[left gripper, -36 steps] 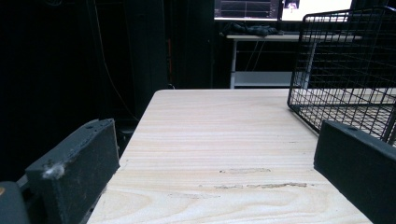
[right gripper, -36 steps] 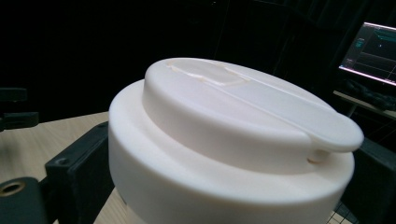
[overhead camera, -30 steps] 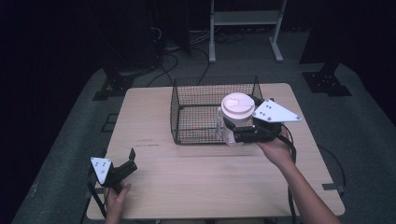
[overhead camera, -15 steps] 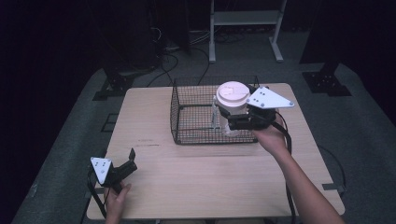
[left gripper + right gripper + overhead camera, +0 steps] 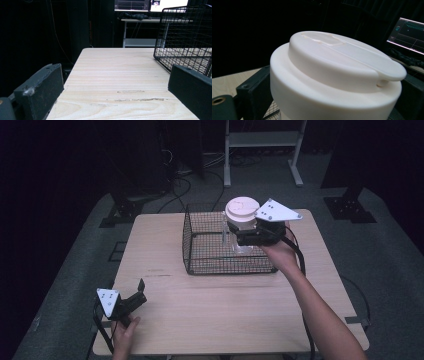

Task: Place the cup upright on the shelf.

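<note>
Here, right gripper [image 5: 239,236] clamped on a white-lidded jar [image 5: 241,211], jar held upright above the black wire basket [image 5: 200,247] at its far right side, left gripper [image 5: 136,296] with jaws spread wide and empty, low at the wooden table's [image 5: 215,305] near left corner.

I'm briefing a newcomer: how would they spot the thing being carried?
Find the wire basket on the wooden table. Above its far right corner the right gripper holds a clear cup; its wide white lid marks it out.
</note>
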Action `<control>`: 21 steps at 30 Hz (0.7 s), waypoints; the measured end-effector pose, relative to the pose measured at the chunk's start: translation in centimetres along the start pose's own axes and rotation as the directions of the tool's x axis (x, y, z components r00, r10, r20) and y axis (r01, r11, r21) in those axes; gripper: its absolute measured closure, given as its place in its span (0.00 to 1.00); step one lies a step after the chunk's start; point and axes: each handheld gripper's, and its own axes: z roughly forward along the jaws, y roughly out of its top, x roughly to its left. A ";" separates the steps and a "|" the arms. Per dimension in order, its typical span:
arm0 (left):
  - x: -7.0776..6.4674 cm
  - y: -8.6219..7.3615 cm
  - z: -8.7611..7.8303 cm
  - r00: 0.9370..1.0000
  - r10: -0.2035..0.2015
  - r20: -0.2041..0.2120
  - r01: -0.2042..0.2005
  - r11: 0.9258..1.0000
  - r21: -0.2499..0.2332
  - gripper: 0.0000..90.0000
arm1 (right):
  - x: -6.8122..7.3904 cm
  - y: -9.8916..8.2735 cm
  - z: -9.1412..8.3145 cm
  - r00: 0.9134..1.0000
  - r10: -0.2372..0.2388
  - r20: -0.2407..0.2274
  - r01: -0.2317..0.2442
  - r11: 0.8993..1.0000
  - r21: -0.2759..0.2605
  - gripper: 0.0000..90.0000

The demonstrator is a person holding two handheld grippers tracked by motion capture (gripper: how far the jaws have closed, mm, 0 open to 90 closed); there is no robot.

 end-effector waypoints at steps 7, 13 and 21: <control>0.0 0.0 0.0 1.000 -0.004 0.001 0.004 1.000 -0.001 0.00 | -0.5 0.0 1.7 1.000 0.010 0.017 -0.010 1.000 0.004 0.05; 0.0 0.0 0.0 1.000 -0.001 0.001 0.001 1.000 0.001 0.00 | -0.8 -0.4 3.3 0.999 0.025 0.027 -0.025 0.999 0.020 0.05; 0.0 0.0 0.0 1.000 -0.002 0.004 0.002 1.000 0.000 0.00 | -0.8 -1.3 5.0 0.999 0.012 0.046 -0.014 0.999 0.040 0.05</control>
